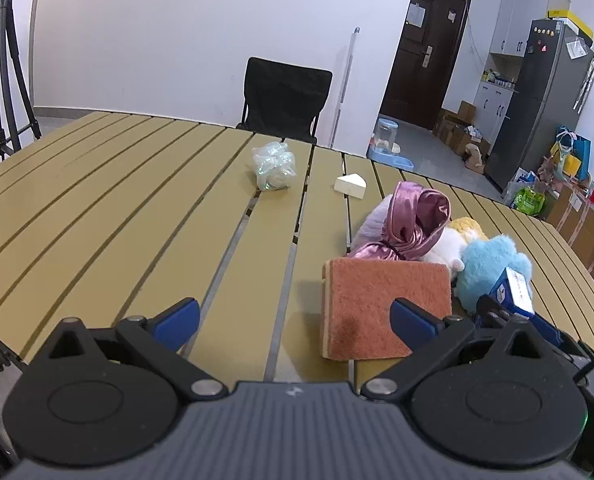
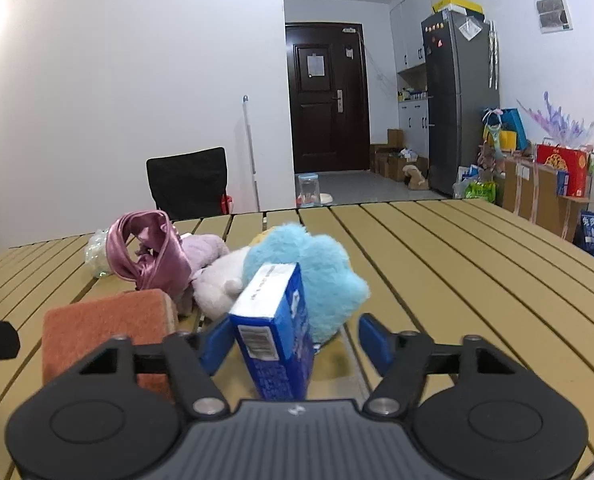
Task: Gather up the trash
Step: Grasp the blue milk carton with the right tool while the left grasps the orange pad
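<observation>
To my left the desk (image 1: 109, 216) lies bare up to the plastic wad (image 1: 273, 166) and white wedge (image 1: 350, 186). Sponge (image 1: 377, 304), plush heap (image 2: 317, 276) and blue box (image 2: 275, 332) crowd the middle, seemingly touching. Right of them the slats run clear.

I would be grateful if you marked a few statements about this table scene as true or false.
1. A blue box is between the fingers of the right hand-held gripper. True.
2. The left hand-held gripper is shut on the sponge. False: it is open and holds nothing.
3. The crumpled plastic bag lies on the floor. False: it lies on the table.
4. A black chair stands at the table's far side. True.
5. The sponge lies next to the plush toys. True.
</observation>
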`<state>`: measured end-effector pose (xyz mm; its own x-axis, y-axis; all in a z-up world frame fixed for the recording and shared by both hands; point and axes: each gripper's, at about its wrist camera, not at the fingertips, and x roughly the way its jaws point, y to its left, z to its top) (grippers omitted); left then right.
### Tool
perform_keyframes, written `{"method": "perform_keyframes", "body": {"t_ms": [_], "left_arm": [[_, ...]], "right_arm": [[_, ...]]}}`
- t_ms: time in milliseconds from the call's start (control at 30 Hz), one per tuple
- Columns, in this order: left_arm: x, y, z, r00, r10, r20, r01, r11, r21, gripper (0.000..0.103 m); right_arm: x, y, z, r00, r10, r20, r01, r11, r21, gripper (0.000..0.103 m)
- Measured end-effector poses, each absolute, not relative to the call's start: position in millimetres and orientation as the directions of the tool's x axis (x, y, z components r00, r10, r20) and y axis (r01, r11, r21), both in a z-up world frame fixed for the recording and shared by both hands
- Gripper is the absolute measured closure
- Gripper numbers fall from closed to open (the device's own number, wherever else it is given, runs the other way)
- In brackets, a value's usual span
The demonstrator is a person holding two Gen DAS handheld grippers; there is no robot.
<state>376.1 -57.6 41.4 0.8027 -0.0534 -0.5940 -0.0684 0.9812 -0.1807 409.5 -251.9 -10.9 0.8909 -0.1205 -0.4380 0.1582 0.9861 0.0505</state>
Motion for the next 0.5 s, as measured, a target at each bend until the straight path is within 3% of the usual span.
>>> {"method": "perform_keyframes", "body": {"t_ms": [67, 133, 167, 500], "left_arm": [[378.7, -58.7, 39.3, 0.796, -0.058, -0.603, -0.069, 0.98, -0.186, 0.0], [381.0, -59.8, 38.3, 0.791, -0.066, -0.608, -0.068, 0.979, -0.194, 0.0], [381.7, -60.5, 37.9, 0.79, -0.068, -0.609, -0.067, 0.978, -0.197, 0.0], [384.0, -77.6, 40.3, 0.794, -0.081, -0.602, -0.058, 0.976, -0.208, 0.0]], "right_arm": [[412.5, -250.9, -11.7, 0.891, -0.118, -0.438, 0.156, 0.986, 0.051, 0.053], [411.4, -252.1, -11.8, 0.894, -0.096, -0.437, 0.143, 0.987, 0.075, 0.071], [411.0, -252.9, -12.1, 0.895, -0.084, -0.438, 0.137, 0.986, 0.091, 0.076], [387.4, -269.7, -6.8, 0.91, -0.083, -0.407, 0.159, 0.975, 0.158, 0.08]]}}
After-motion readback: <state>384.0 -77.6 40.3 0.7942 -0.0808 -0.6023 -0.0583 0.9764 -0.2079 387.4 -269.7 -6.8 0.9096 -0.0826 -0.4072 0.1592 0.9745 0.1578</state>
